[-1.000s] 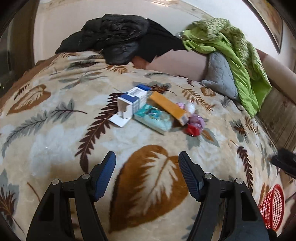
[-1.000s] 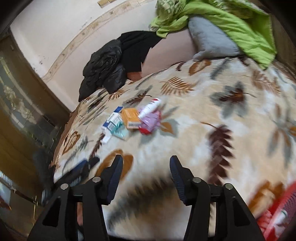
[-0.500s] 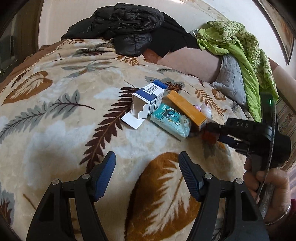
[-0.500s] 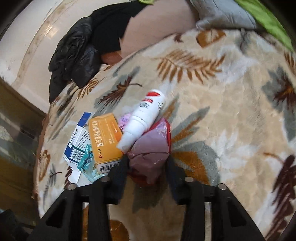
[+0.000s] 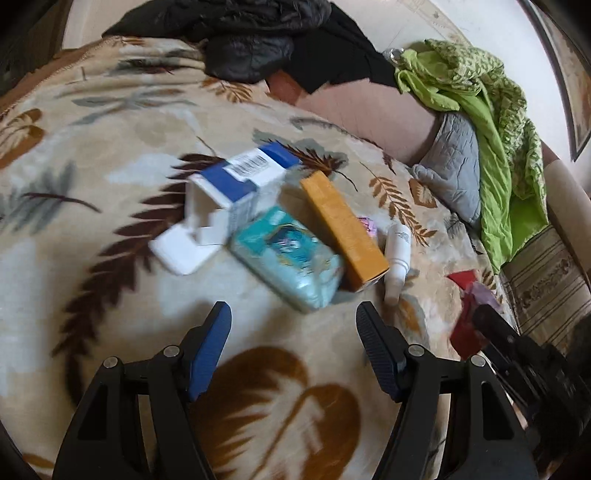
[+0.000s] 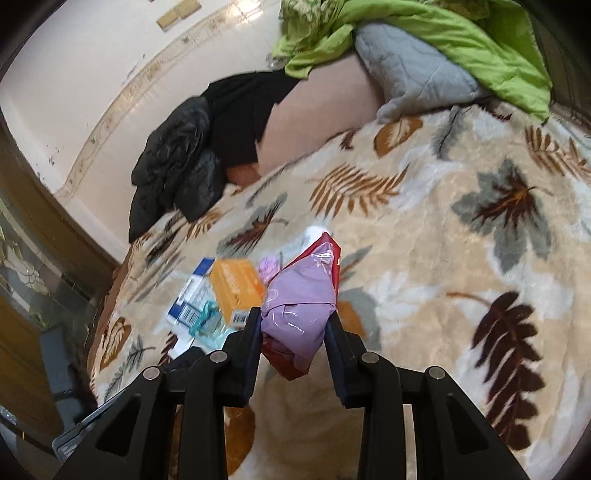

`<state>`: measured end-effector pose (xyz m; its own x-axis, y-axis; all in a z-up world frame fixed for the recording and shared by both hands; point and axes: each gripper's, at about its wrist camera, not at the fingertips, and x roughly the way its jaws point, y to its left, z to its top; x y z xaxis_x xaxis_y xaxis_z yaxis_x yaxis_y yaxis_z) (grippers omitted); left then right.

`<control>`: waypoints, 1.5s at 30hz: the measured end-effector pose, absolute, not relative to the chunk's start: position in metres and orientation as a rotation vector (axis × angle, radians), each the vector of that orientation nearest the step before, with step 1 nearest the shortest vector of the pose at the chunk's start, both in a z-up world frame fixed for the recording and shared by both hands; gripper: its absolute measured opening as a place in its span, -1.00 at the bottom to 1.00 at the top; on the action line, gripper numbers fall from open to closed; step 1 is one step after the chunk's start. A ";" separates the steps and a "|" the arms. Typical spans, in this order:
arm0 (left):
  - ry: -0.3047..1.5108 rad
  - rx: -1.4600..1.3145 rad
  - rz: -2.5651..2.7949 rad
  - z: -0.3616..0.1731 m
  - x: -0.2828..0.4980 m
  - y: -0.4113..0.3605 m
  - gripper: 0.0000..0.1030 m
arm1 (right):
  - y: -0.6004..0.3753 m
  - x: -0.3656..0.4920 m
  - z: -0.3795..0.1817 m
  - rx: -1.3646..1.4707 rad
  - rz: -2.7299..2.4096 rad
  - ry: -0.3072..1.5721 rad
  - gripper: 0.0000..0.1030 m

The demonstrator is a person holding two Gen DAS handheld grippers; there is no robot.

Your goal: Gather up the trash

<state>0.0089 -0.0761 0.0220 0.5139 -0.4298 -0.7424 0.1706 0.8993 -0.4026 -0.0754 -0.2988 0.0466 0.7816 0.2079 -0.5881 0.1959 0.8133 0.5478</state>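
Note:
A pile of trash lies on the leaf-patterned blanket point(image 5: 92, 258): an open blue and white box point(image 5: 236, 188), a teal tissue pack point(image 5: 291, 266), an orange box point(image 5: 343, 229) and a small white bottle point(image 5: 397, 254). My left gripper point(image 5: 293, 328) is open just in front of the teal pack. My right gripper point(image 6: 293, 325) is shut on a purple and red wrapper point(image 6: 301, 302), lifted off the blanket; it also shows in the left wrist view point(image 5: 471, 314), at the right.
A black jacket point(image 5: 258, 33) lies at the far edge of the bed. A green blanket point(image 5: 491, 122) and a grey pillow point(image 5: 452, 166) lie at the back right. A small pink wrapper point(image 5: 367, 225) sits behind the orange box.
My right gripper has closed on the purple and red wrapper and lifted it away from the pile. My left gripper has moved closer to the boxes.

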 end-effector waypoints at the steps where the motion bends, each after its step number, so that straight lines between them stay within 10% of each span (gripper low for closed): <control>1: 0.970 -0.293 -0.358 0.021 0.013 -0.081 0.34 | -0.302 -0.076 0.047 0.645 0.011 0.682 -0.32; 15: 0.952 -0.053 -0.197 0.004 0.070 -0.127 0.53 | -0.315 -0.085 0.050 0.675 0.025 0.663 -0.32; 25: 0.932 -0.025 -0.242 0.014 0.054 -0.108 -0.33 | -0.309 -0.089 0.059 0.664 0.036 0.644 -0.32; 45: 0.839 -0.083 -0.345 0.080 -0.021 -0.068 -0.41 | -0.266 -0.102 0.087 0.592 0.115 0.619 -0.32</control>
